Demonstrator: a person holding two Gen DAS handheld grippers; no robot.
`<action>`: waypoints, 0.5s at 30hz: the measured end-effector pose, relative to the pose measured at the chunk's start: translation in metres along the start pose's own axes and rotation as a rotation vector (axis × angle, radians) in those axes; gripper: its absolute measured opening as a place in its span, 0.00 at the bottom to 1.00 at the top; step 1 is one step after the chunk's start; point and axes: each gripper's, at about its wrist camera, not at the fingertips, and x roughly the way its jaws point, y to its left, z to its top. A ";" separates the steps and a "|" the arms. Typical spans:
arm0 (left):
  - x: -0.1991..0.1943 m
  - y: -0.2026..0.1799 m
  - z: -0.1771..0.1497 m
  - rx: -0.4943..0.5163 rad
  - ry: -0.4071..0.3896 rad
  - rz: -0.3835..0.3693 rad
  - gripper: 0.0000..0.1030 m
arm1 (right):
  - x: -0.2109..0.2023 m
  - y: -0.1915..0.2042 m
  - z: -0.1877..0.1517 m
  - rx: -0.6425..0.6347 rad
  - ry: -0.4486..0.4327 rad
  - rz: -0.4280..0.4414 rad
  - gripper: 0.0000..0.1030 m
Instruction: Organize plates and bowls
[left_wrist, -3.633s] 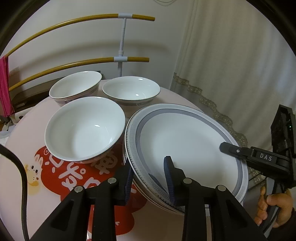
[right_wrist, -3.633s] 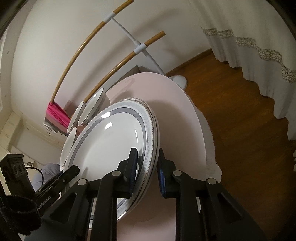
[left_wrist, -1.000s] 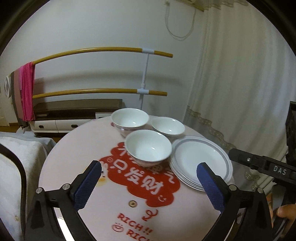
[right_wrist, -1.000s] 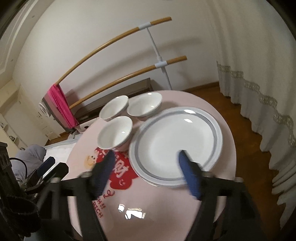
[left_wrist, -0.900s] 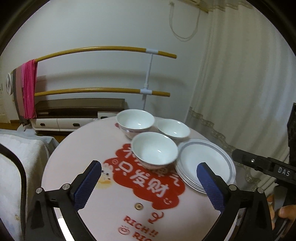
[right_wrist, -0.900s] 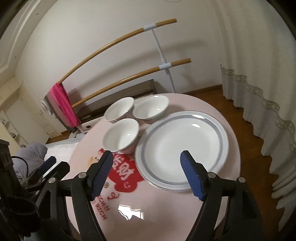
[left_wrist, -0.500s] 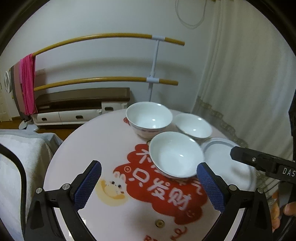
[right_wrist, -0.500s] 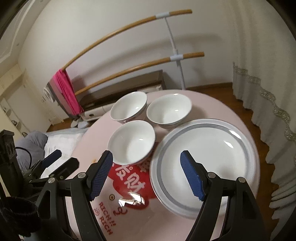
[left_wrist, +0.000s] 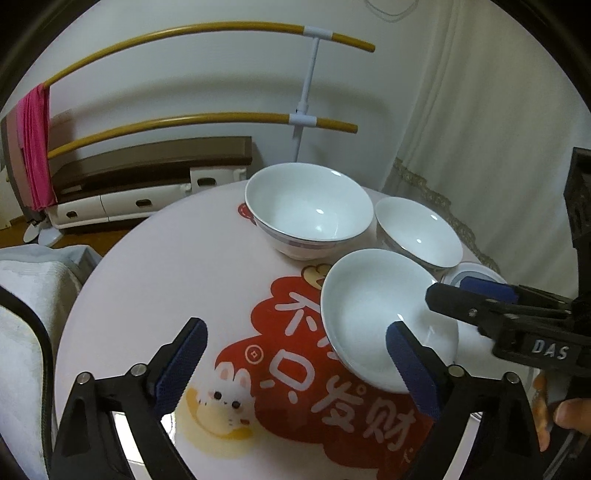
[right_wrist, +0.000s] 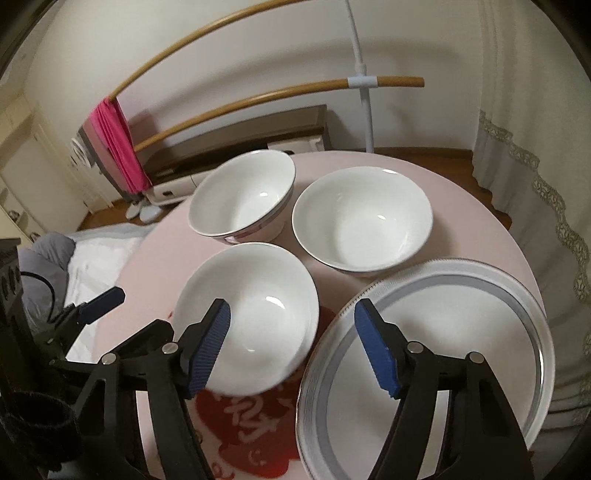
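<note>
Right wrist: jaws wide over nearest bowl (right_wrist: 258, 314).

Three white bowls sit on the round table (right_wrist: 461, 192): one nearest (right_wrist: 247, 314), one at eleven o'clock with a banded outer wall (right_wrist: 240, 192), one at one o'clock (right_wrist: 362, 218). A single stack of grey-rimmed plates (right_wrist: 443, 350) lies at four o'clock; how many it holds I cannot tell. Two grippers hover, left (left_wrist: 295, 365) and right (right_wrist: 291, 343).
</note>
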 end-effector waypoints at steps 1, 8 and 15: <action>0.003 0.000 0.001 0.004 0.007 -0.006 0.86 | 0.002 -0.001 0.000 -0.005 0.005 -0.008 0.67; 0.024 0.000 0.004 0.023 0.057 -0.008 0.65 | 0.016 0.004 0.001 -0.041 0.043 -0.012 0.48; 0.039 -0.003 0.005 0.021 0.111 -0.049 0.39 | 0.025 -0.002 0.000 -0.026 0.086 0.015 0.27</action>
